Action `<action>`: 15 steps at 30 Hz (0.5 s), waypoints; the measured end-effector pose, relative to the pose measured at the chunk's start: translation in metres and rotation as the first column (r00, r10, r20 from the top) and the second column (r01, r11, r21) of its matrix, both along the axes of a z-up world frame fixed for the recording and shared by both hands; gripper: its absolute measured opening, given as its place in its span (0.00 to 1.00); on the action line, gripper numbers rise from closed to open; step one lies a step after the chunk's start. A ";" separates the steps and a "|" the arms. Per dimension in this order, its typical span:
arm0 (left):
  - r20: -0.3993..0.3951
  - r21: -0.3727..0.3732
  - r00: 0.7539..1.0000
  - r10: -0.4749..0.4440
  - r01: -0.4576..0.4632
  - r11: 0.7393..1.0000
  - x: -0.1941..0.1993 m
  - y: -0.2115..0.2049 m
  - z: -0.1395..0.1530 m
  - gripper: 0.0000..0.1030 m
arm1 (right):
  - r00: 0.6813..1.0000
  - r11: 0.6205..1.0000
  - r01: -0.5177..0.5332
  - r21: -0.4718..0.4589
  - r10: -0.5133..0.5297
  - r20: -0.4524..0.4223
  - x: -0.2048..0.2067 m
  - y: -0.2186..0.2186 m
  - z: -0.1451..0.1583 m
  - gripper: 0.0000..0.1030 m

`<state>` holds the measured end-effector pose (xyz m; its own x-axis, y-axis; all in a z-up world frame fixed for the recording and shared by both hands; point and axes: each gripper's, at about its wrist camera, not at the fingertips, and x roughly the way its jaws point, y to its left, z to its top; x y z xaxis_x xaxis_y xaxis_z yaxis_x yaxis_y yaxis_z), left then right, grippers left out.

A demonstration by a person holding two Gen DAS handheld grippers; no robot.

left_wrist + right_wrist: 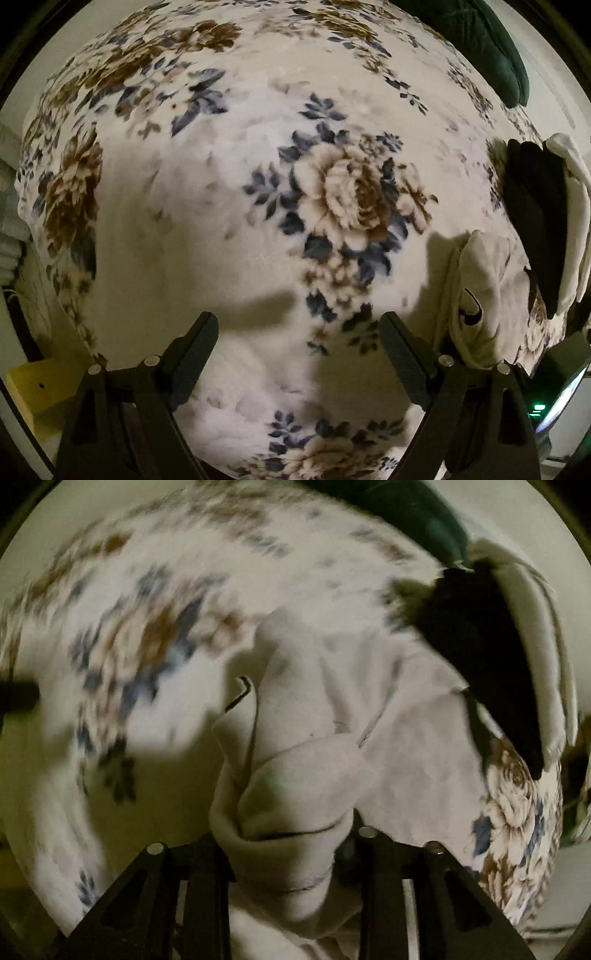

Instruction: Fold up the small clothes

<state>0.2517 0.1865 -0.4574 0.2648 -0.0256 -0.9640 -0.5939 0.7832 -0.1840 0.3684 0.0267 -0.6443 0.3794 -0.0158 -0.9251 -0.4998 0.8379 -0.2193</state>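
The left gripper (299,332) hovers over a floral blanket (207,206), its two black textured fingers (195,343) spread wide with nothing between them. The blanket is plush and cream-coloured, printed with brown roses and blue-grey leaves — it covers the whole surface below.

The right gripper (291,853) points down at a cream garment (325,746) and has a thick bunched fold of it between its fingers (207,867); the cloth fills the gap, so the jaws stand part-closed on it. The fabric looks soft and matte, crumpled into rounded ridges, with a thin dark line marking near its left edge. The rest of the garment trails onto the blanket — in the left wrist view it lies just right of the left gripper.

Beyond it, touching its far edge, lie a black cloth (480,646) and a white one (543,646) side by side. A dark green cushion (480,40) rests at the blanket's far edge.
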 end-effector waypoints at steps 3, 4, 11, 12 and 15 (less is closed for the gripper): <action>0.015 -0.054 1.000 0.001 0.000 0.999 0.001 -0.006 0.004 0.86 | 0.985 0.976 0.035 0.215 0.003 -0.170 0.004 -0.019 0.024 0.82; 0.024 -0.076 1.000 0.002 0.000 0.997 0.002 -0.009 0.005 0.86 | 0.973 0.944 0.077 0.320 -0.002 -0.229 0.007 -0.033 0.039 0.82; 0.102 -0.256 0.991 -0.082 0.106 0.961 0.042 -0.068 0.004 0.86 | 0.868 0.745 0.455 0.487 -0.250 -0.430 0.045 -0.166 0.083 0.82; 0.107 -0.288 0.990 -0.096 0.124 0.950 0.053 -0.082 -0.003 0.86 | 0.857 0.737 0.482 0.474 -0.283 -0.432 0.051 -0.182 0.081 0.82; 0.073 -0.324 0.994 -0.085 0.104 0.940 0.070 -0.108 -0.031 0.86 | 0.827 0.727 0.536 0.428 -0.352 -0.439 0.069 -0.224 0.065 0.82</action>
<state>0.3217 0.0789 -0.4879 0.3003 -0.3648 -0.8813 -0.5007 0.7261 -0.4712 0.4369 -0.1970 -0.5791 0.1494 0.4001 -0.9042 -0.0009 0.9145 0.4045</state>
